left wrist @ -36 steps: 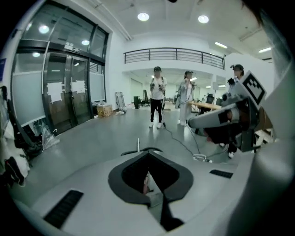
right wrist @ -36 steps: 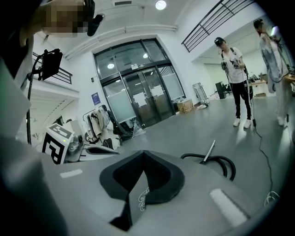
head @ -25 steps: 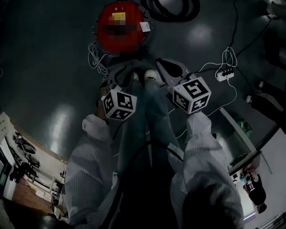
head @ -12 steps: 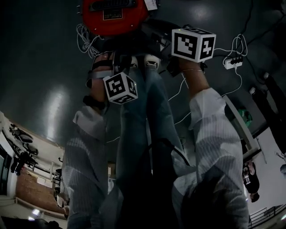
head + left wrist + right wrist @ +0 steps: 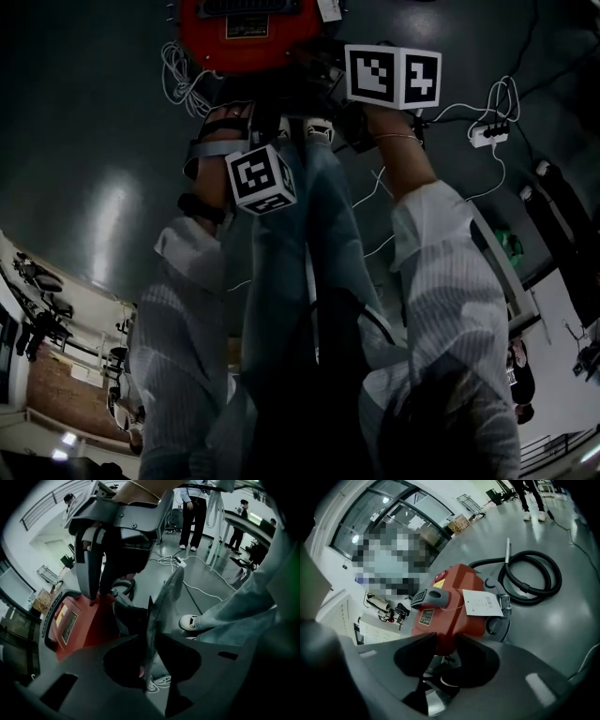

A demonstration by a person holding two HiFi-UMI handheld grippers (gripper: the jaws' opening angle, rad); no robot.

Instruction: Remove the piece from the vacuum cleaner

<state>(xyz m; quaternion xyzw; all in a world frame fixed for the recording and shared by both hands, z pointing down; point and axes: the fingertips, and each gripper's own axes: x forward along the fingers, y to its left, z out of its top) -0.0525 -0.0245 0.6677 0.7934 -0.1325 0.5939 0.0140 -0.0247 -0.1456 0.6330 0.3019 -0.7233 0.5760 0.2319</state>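
Your left tool has just been narrowing around a thin grey strip, grip unclear; your right tool, just spreading and released, lines up on the red vacuum cleaner at frame centre, presumably for a first grasp.

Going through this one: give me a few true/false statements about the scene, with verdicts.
1. The vacuum is blue. False: it is red.
2. A white tag sits on the vacuum. True.
3. The black hose lies coiled on the floor. True.
4. The vacuum stands on a table. False: it stands on the floor.
5. A power strip lies on the floor. True.
6. The person's shoes are black. False: they are white.
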